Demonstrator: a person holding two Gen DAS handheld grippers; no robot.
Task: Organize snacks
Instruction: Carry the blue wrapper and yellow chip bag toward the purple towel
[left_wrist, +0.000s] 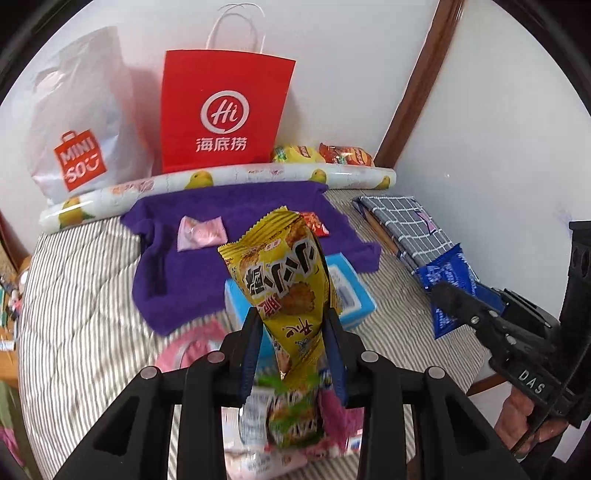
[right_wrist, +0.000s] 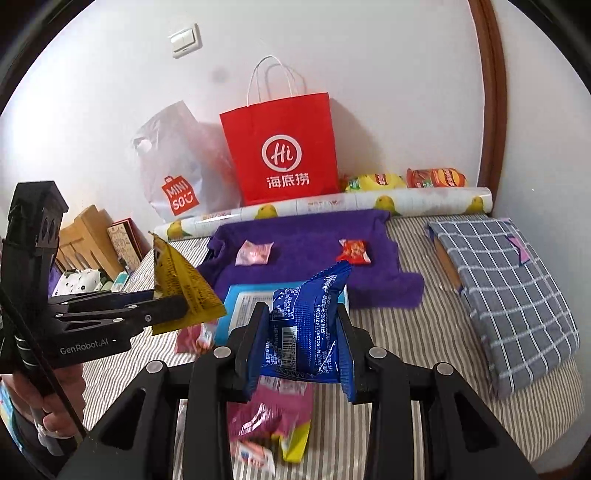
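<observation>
**Snack packets held over the purple towel**

Snacks sit in both grippers at once. The left gripper (left_wrist: 291, 343) has its jaws closed on a yellow packet (left_wrist: 284, 280), which stands up between the blue pads, above the near edge of the purple towel (left_wrist: 236, 206). The right gripper (right_wrist: 303, 343) has its jaws closed on a blue packet (right_wrist: 310, 328), held up in front of the towel with its barcode side facing the camera.

On the towel lie two small sweets, well apart: a pink wrapper (right_wrist: 255, 253) toward its left side and a red wrapper (right_wrist: 354, 251) toward its right. A light blue box (left_wrist: 351, 291) rests at the towel's near edge, partly on it. More loose packets (right_wrist: 266, 417) lie on the striped bedcover (right_wrist: 406, 332) in front of the towel, blurred beneath the grippers.

Behind the towel runs a rolled mat with yellow fruit prints (left_wrist: 221, 181). Behind that, against the wall, stand a red paper bag (left_wrist: 225, 110) and a white plastic bag (left_wrist: 85, 122) to its left. To the right of the red bag lie a yellow bag (right_wrist: 375, 182) and a red bag of snacks (right_wrist: 436, 179). A checked cloth bundle (right_wrist: 509, 280) lies right of the towel.
</observation>
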